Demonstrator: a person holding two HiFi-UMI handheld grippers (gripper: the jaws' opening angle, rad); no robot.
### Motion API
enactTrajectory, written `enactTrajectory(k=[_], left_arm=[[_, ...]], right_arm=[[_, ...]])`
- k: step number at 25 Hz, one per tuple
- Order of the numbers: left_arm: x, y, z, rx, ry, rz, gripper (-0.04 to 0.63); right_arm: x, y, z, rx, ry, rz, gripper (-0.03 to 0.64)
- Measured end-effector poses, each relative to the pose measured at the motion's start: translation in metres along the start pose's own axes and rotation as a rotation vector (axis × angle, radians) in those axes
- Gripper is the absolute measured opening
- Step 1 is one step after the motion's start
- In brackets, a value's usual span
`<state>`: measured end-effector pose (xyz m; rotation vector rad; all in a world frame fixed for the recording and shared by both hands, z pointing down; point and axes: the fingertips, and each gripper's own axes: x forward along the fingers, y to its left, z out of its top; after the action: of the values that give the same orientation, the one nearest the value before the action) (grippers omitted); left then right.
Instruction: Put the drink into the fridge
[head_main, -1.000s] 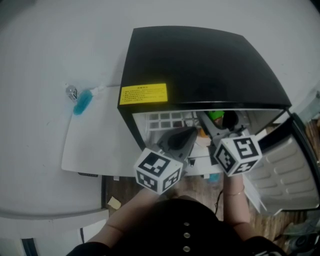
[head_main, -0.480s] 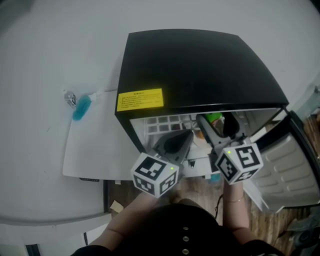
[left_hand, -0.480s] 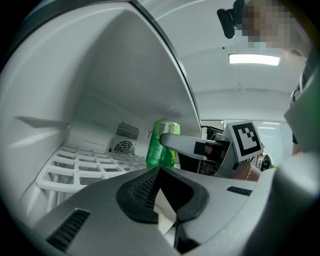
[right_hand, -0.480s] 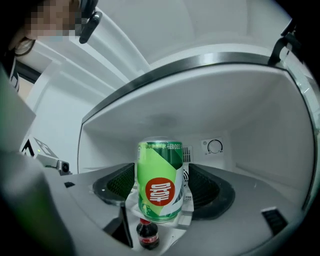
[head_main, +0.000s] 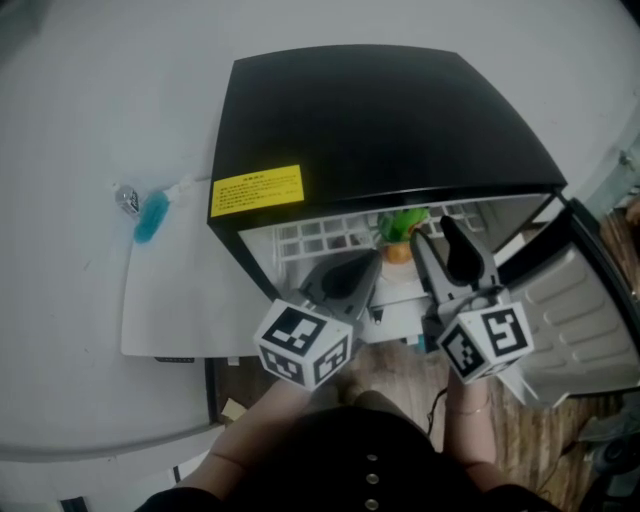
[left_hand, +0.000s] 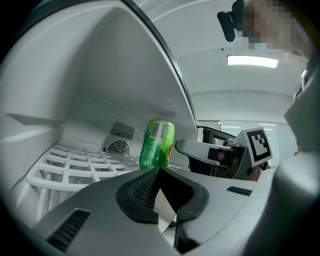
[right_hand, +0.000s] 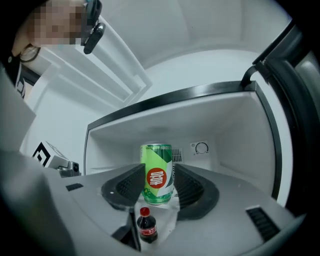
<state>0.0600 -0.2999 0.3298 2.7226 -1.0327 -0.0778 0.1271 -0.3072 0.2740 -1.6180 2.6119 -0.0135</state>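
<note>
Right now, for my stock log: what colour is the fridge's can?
Green can, red circle; right gripper view.

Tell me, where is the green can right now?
The green can stands upright on the white wire shelf inside the open black fridge, about midway across in the head view, close to the vent on the back wall.

Can (right_hand: 158, 172) stands on fridge shelf (left_hand: 75, 167) (apparently mid-shelf).

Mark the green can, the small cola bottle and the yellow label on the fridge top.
green can (right_hand: 156, 178), right gripper view, its red emblem
small cola bottle (right_hand: 147, 230), right gripper view, its label
yellow label (head_main: 256, 190), head view, its middle
</note>
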Motion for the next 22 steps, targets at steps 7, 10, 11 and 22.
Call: enactTrajectory(k=[7, 10, 11, 22], left_arm=[[0.001, -0.005, -0.002, -0.003, 0.009, -0.014, 0.006], [0.001, -0.006, -0.004, -0.008, 0.012, -0.017, 0.006], [0.001, -0.006, -0.004, -0.008, 0.013, -0.019, 0.006], [0.001, -0.006, 0.001, -0.009, -0.003, -0.029, 0.006]], right_arm=[[-0.012, 0.009, -0.008, -0.024, 0.002, -0.002, 0.013], [-0.013, 0.01, -0.012, -0.024, 0.011, -0.005, 0.009], [-0.013, 0.009, -0.012, -0.024, 0.011, -0.011, 0.008], [-0.002, 0.015, -0.021, -0.032, 0.044, -0.003, 0.008]])
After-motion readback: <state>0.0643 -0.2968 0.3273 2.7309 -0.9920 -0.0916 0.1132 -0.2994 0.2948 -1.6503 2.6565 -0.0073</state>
